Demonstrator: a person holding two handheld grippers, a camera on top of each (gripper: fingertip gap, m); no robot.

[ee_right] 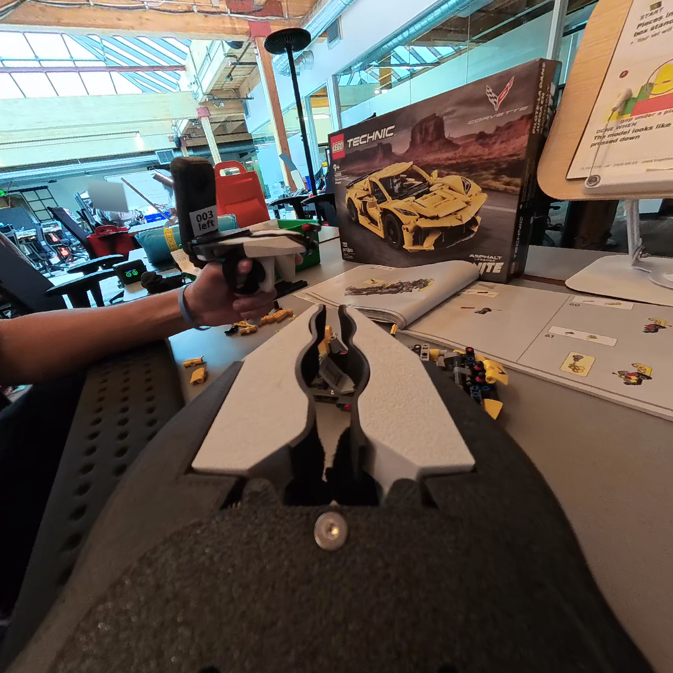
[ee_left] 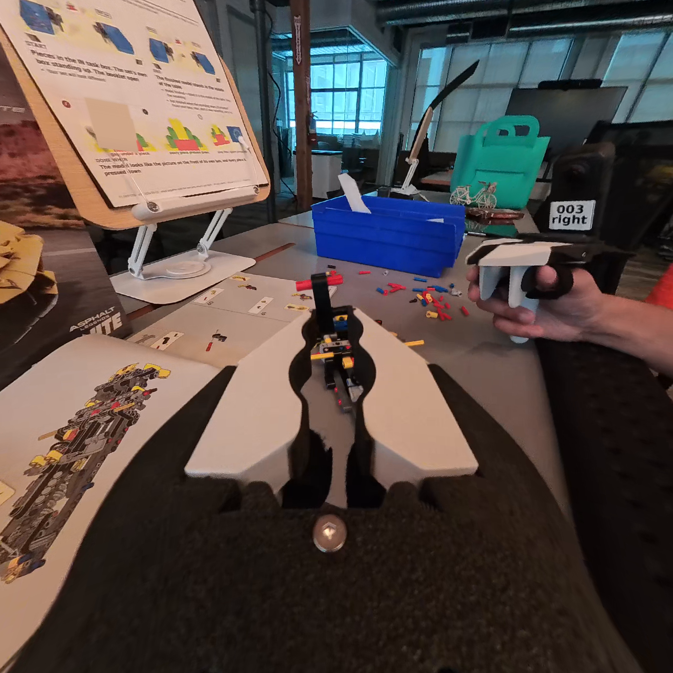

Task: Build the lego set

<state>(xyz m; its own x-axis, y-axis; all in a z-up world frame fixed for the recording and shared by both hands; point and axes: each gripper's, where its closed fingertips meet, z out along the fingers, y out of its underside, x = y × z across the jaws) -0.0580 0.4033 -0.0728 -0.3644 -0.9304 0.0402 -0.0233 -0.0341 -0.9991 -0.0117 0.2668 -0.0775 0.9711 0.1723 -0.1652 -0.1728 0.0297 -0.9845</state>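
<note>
1. Left claw [ee_left: 333, 310] gripped a black beam [ee_left: 322, 293]; my right claw [ee_right: 331, 313] sat closed, seemingly empty.
2. Half-built model [ee_left: 337, 358] lay on the table [ee_left: 473, 382] below.
3. I judged lining up the holes before pressing best.

Lego pieces and part-built assemblies on the grey worktop [ee_left: 491, 364]

A black-yellow-grey assembly [ee_left: 337, 355] lies flat; red, blue and yellow loose pins [ee_left: 433, 298] lie scattered nearby; a second assembly [ee_right: 473, 371] rests beside the open booklet [ee_right: 400, 295].

Small white printed label [ee_left: 570, 215] on a black upright post [ee_left: 586, 167]; a like label [ee_right: 205, 221] on another. Brand marks and numbers across the dark cardboard box [ee_right: 437, 174] picturing a yellow car. Printed lines on the white sheet [ee_left: 120, 91] on its wooden stand [ee_left: 69, 164]. Step numbers in the open grey booklet [ee_right: 546, 320] on the tabletop [ee_right: 582, 473].
</note>
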